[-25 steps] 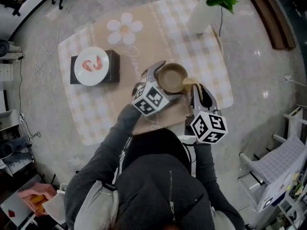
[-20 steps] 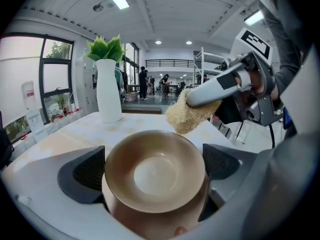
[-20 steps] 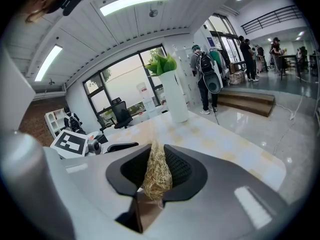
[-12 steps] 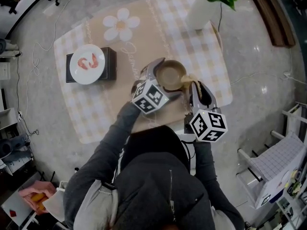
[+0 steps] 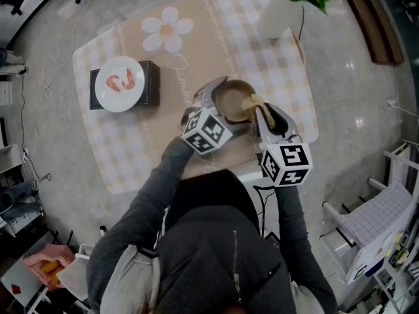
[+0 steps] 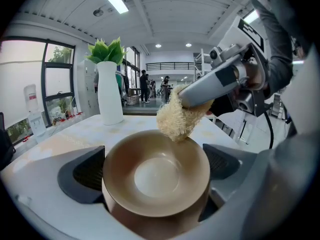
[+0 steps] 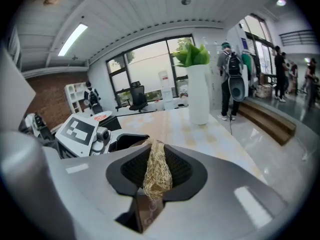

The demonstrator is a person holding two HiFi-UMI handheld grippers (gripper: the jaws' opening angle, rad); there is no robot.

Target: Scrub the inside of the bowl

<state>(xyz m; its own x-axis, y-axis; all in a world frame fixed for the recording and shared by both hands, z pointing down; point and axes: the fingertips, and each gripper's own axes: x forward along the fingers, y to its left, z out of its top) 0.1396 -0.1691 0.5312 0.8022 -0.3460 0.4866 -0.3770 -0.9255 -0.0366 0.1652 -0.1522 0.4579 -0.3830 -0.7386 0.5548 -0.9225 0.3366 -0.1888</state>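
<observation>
A tan bowl [image 5: 234,101] [image 6: 156,171] is held above the checked tablecloth [image 5: 131,142], with my left gripper [image 5: 221,108] [image 6: 155,176] shut on its wall, one jaw on each side. My right gripper [image 5: 257,108] [image 7: 156,176] is shut on a pale fibrous loofah scrubber [image 5: 251,101] [image 7: 156,170] [image 6: 176,118]. The scrubber hangs over the bowl's right rim, its lower end at the rim; contact with the inner wall cannot be told. The bowl's inside looks bare and smooth.
A white plate with red food [image 5: 120,84] rests on a black box [image 5: 149,84] at the table's left. A white vase with a green plant [image 5: 278,12] [image 6: 109,91] [image 7: 197,94] stands at the far right corner. A cable [image 5: 366,103] runs over the marble floor.
My right gripper has carried the scrubber up and left, from just outside the bowl's right rim to over that rim. The bowl and left gripper have barely moved.
</observation>
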